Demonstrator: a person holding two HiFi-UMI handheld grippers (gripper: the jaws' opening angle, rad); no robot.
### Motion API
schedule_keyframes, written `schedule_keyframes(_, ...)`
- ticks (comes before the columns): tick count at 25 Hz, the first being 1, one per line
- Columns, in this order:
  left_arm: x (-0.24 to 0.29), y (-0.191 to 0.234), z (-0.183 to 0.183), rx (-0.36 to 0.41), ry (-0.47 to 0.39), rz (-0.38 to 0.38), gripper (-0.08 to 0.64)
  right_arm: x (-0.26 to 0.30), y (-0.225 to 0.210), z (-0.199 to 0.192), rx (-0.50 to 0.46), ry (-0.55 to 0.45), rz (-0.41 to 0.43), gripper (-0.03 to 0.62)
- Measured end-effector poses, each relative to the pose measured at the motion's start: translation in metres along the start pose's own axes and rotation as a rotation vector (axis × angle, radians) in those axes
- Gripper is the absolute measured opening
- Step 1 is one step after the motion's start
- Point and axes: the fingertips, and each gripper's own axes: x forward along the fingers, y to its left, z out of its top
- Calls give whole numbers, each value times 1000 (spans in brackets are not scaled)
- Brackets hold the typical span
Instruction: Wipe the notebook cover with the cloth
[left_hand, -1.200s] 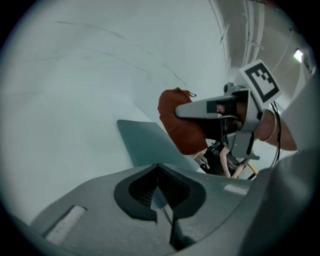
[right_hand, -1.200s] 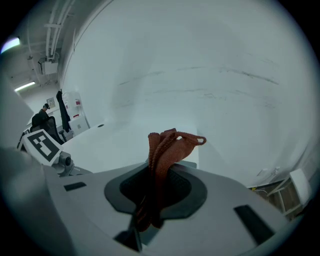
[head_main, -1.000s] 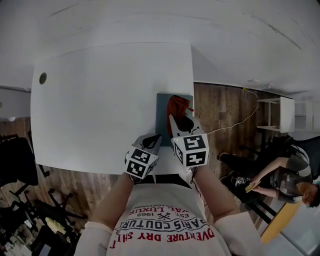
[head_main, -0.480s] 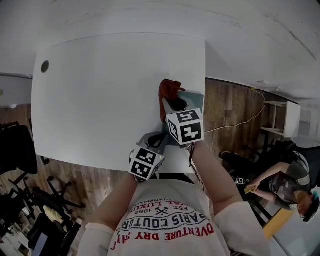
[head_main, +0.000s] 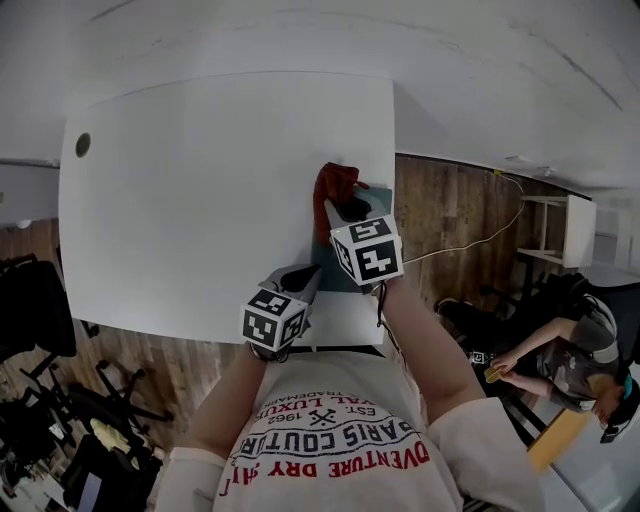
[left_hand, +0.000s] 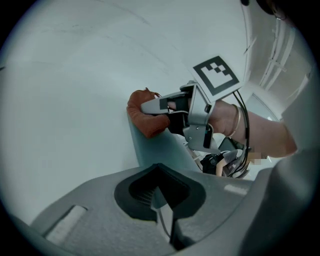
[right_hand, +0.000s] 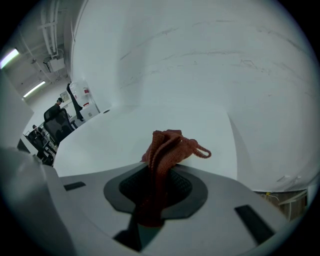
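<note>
Head view: the notebook (head_main: 322, 258) lies at the desk's (head_main: 200, 200) right edge, and my right tool (head_main: 338, 208) holds the cloth (head_main: 335, 185) at its far end. Left gripper view: my left tool (left_hand: 161, 200) pinches the notebook's near edge. Right gripper view: my jaws clamp the cloth.

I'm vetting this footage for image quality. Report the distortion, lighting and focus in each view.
Head view: fisheye bows the white table edges; light flat, no hard shadows. Left gripper view: dark round vignette; the left gripper, shut on the notebook, is soft near the lens. Right gripper view: same vignette, strip lights glare upper left, the cloth in the right gripper is sharp.
</note>
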Motion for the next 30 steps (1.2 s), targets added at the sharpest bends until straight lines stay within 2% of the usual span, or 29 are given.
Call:
schedule_keyframes(5, 0, 0, -2, 9, -5, 13, 9, -11, -18, -11, 11, 8, -8, 91)
schedule_keyframes(15, 1, -1, -1, 46, -12, 34, 9, -39, -61, -33, 60, 15, -78, 95)
schedule_keyframes(18, 1, 0, -1, 49, -14, 39, 9, -46, -72, -38, 72, 17, -106, 94)
schedule_keyframes(24, 1, -1, -1, 76, -29, 67, 9, -73, -105, -64, 156, 35, -191, 86)
schedule_keyframes(30, 1, -3, -2, 130, -38, 90, 9, -96, -104, -65, 188, -5, -210, 80)
